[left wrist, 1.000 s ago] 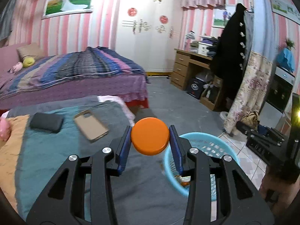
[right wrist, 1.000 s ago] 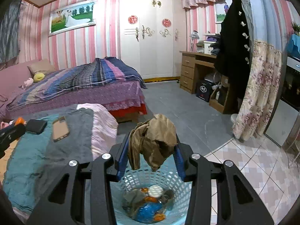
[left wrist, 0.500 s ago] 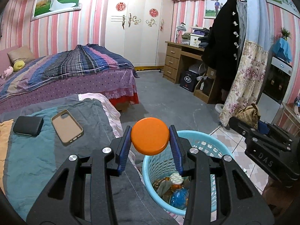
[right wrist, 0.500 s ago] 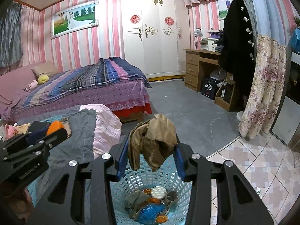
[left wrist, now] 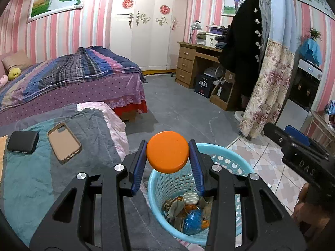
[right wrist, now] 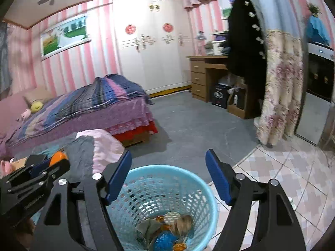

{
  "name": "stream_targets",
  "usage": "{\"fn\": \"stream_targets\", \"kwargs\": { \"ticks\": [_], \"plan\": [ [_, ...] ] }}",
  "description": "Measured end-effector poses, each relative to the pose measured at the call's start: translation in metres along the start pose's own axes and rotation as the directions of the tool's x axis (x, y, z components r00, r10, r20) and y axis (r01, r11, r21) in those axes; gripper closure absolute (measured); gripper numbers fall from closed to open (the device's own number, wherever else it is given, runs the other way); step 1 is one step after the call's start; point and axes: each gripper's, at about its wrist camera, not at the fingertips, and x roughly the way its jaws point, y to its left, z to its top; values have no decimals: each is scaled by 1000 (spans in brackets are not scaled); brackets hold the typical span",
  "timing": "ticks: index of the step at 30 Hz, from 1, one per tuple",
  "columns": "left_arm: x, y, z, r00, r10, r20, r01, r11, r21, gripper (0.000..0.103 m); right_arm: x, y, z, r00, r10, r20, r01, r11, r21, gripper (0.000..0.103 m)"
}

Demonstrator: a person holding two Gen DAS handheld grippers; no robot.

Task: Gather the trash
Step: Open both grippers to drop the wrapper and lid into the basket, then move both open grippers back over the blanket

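The left gripper (left wrist: 167,163) pinches a smooth, round orange lid (left wrist: 167,151) above the blue plastic lattice basket (right wrist: 201,190). The right gripper (right wrist: 168,175) hangs spread wide over it; crumpled wrappers (right wrist: 165,230) lie at the bottom.

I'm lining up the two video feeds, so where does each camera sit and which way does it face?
Left wrist: on the left gripper, facing along its fingers at the orange disc it clamps, over the blue basket; the right gripper shows at right.
Right wrist: on the right gripper, jaws open, facing down into the basket; the left gripper shows at lower left.
Both share the basket, bed and wardrobe.
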Motion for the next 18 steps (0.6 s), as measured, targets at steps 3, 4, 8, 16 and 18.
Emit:
{"fn": "stream_targets", "kwargs": {
  "ticks": [3, 4, 8, 16, 18],
  "plan": [
    [2, -10, 2, 1000, -12, -4, 12, 1000, 25, 64, 1, -3, 1, 1000, -22, -4, 22, 1000, 0, 31],
    [3, -12, 3, 1000, -15, -4, 15, 999, 32, 64, 1, -3, 2, 1000, -29, -5, 29, 1000, 2, 31],
    [8, -23, 5, 999, -36, -9, 37, 998, 52, 64, -4, -11, 2, 999, -47, 4, 47, 999, 16, 31],
    [6, -18, 10, 999, -50, 11, 50, 997, 59, 17, -9, -9, 4, 998, -57, 14, 56, 998, 19, 31],
    [-4, -2, 10, 1000, -12, 21, 11, 998, 56, 6, -14, -8, 5, 998, -49, 27, 49, 999, 12, 31]
  ]
}}
